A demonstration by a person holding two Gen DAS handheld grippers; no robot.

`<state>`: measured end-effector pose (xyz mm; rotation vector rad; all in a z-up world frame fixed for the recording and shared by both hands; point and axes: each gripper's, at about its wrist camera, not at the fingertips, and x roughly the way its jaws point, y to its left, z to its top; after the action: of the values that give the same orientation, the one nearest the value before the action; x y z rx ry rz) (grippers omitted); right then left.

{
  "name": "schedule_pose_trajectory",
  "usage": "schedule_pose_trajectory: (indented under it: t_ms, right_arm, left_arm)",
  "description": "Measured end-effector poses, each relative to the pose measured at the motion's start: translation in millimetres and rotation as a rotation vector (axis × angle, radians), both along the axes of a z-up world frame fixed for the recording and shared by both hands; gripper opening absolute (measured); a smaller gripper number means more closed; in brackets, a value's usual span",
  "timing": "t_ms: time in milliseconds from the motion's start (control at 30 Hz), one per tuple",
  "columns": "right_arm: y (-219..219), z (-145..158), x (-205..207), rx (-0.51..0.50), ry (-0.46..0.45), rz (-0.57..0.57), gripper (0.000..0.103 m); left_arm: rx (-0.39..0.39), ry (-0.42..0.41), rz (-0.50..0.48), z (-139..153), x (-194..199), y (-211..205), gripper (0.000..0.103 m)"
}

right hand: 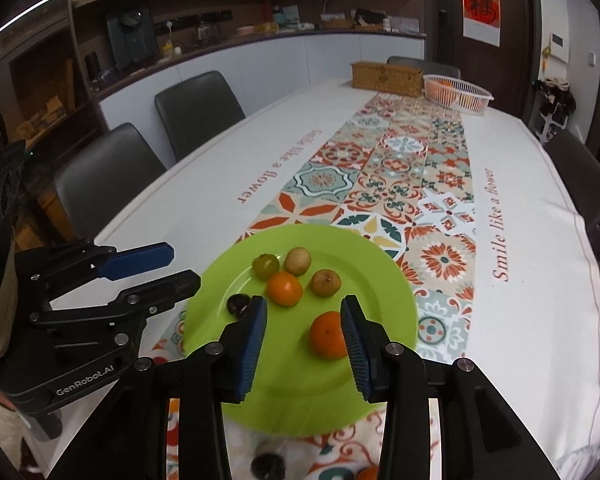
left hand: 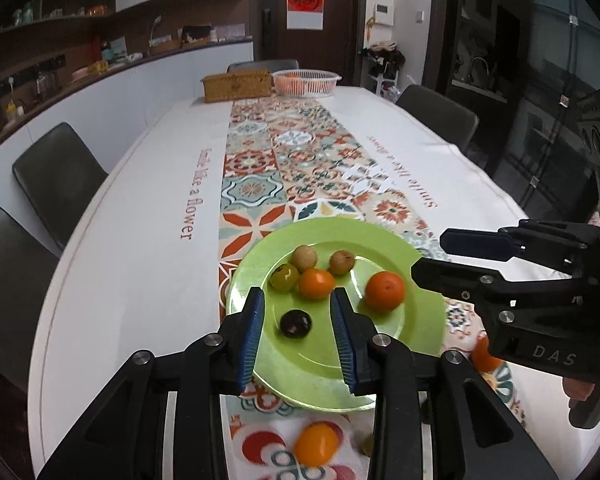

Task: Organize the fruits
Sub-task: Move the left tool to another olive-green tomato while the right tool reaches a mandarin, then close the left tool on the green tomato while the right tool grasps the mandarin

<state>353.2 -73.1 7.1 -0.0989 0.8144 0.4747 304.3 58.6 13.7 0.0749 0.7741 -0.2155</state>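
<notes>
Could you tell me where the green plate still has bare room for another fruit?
The near part of the plate, between the two oranges and the near rim, is bare. So is the right side beyond the larger orange. The far left is crowded: the green fruit, two brown fruits and the dark fruit cluster there.

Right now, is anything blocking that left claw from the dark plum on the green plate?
Nothing visible. The left gripper is open, its fingers either side of the dark plum on the green plate; the nearest orange sits beyond.
</notes>
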Motion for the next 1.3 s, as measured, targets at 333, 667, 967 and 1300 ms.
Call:
schedule_pose_trajectory:
  t_ms: [333, 667, 967, 1300]
  right_arm:
    - [-25.5, 20.4, -52.2, 0.045, -0.035, -0.038, 0.039]
    - [-46.5, 24.3, -89.6, 0.011, -0.066, -0.122, 0.046]
    - [-57.3, -0.7, -108.8, -0.003, -0.017, -0.168, 0.049]
    - [-73.2, -37.1, -120.3, -0.045, 0.061, -0.217, 0.049]
  left_arm:
    - [-0.013, -0.062, -0.001, 20.1, -54.6, -16.3, 0.040]
    - [-0.038, -0.060, 0.069, 17.7, -93.5, -20.8, 0.050]
    - [-0.049, 0.011, 0.095, -5.0, -110.3, -25.7, 0.052]
    - [-0.046, 0.114, 0.108, -44.7, -116.3, -34.4, 0.052]
